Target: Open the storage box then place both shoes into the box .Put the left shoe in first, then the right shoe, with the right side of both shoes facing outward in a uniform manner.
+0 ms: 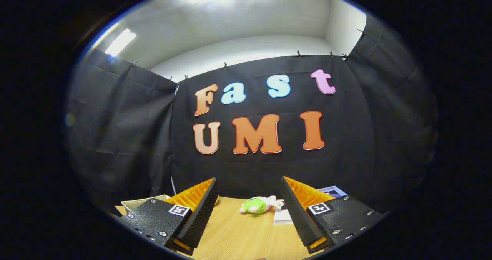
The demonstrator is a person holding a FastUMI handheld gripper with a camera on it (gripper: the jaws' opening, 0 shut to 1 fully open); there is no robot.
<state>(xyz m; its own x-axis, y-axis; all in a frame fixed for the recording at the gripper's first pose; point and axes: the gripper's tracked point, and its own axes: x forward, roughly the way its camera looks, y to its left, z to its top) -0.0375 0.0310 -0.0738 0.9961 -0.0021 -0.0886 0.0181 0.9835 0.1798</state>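
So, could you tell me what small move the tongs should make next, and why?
Probably tilt down and swing toward the cream box beside one finger. The tongs are open and hold nothing, aimed high at the booth wall, with the wooden table and a small green and white toy beyond them. The box must be opened first.

Small green-and-white shoe (256,205) and a cream storage box (143,201).
The shoe lies (details too small to tell) beyond the parted fingers of the gripper (249,180); the box's corner shows outside the left finger.
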